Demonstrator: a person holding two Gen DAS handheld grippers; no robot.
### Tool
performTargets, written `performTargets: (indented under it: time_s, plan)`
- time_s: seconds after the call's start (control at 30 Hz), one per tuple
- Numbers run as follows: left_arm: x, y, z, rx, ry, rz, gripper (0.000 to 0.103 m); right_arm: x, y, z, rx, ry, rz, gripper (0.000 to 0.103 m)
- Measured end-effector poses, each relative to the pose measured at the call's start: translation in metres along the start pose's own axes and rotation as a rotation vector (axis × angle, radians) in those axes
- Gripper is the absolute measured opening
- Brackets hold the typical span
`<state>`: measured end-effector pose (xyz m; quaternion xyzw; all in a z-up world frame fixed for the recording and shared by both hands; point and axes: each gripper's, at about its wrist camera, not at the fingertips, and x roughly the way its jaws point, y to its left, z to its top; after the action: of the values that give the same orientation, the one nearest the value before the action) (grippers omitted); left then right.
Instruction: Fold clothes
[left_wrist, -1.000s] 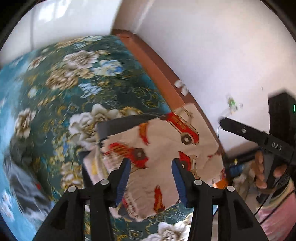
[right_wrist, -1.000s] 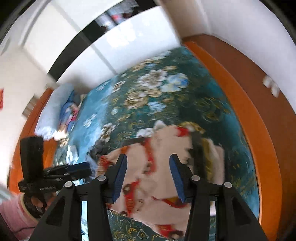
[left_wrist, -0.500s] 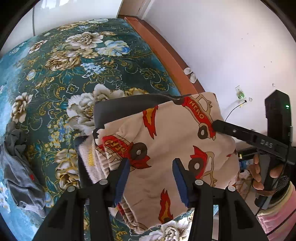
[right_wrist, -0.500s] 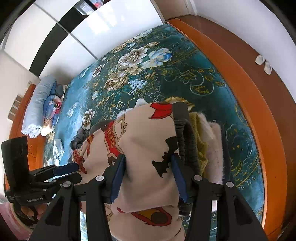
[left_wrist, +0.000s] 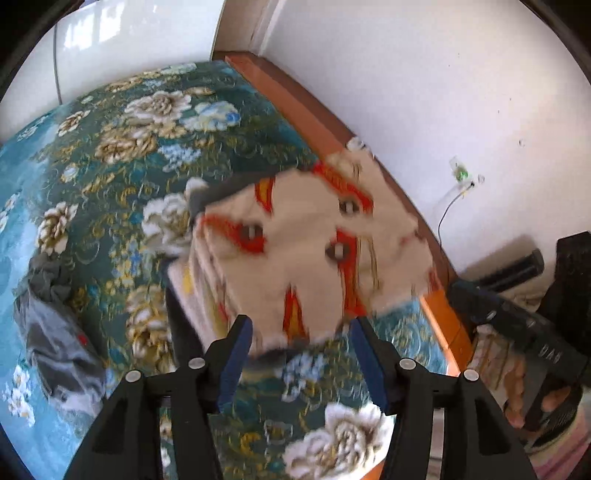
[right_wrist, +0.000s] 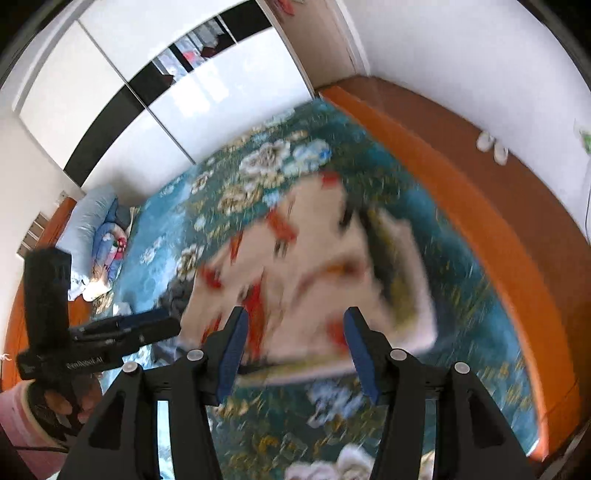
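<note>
Jaws of both grippers — left (left_wrist: 301, 363), right (right_wrist: 291, 347) — opening, nothing between them. Folded garment (left_wrist: 306, 251) rests atop stack (left_wrist: 192, 284) on bed (left_wrist: 110, 155). Back off straight, clear of the cloth — don't snag top fold; grey garment (left_wrist: 55, 332) likely next.

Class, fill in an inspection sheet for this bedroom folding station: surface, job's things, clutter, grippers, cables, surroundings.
Surface: floral bedspread.
Job's things: folded car-print garment on top of a stack of clothes; blurred.
Clutter: crumpled grey garment lying apart from the stack.
Grippers: left gripper and right gripper both opening, nothing between the fingers.
Cables: thin cable hanging from a wall socket.
Surroundings: orange bed frame, white wardrobe, pillows.
</note>
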<state>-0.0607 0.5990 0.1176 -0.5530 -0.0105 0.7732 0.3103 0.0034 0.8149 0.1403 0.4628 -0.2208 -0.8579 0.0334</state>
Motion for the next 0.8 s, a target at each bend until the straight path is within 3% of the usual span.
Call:
performTargets:
  time_s: [0.13, 0.2, 0.33, 0.43, 0.63, 0.8]
  plan:
    - [-0.008, -0.001, -0.028, 0.040, 0.007, -0.022, 0.068, 0.012, 0.013, -0.040, 0.067, 0.030, -0.008, 0.057]
    - [-0.016, -0.003, -0.044, 0.073, 0.003, -0.026, 0.070, 0.012, 0.019, -0.053, 0.085, 0.024, -0.020, 0.065]
    - [-0.038, 0.001, -0.064, 0.079, -0.031, -0.053, 0.088, 0.007, 0.032, -0.074, 0.101, 0.012, -0.083, 0.084]
    - [-0.046, 0.007, -0.081, 0.068, -0.037, -0.078, 0.094, 0.001, 0.040, -0.088, 0.124, -0.010, -0.149, 0.096]
    - [-0.048, 0.027, -0.085, 0.042, -0.064, 0.034, 0.098, -0.018, 0.056, -0.109, 0.137, -0.075, -0.244, 0.103]
    - [-0.049, 0.033, -0.084, 0.007, -0.082, 0.078, 0.103, -0.019, 0.069, -0.113, 0.046, -0.107, -0.325, 0.103]
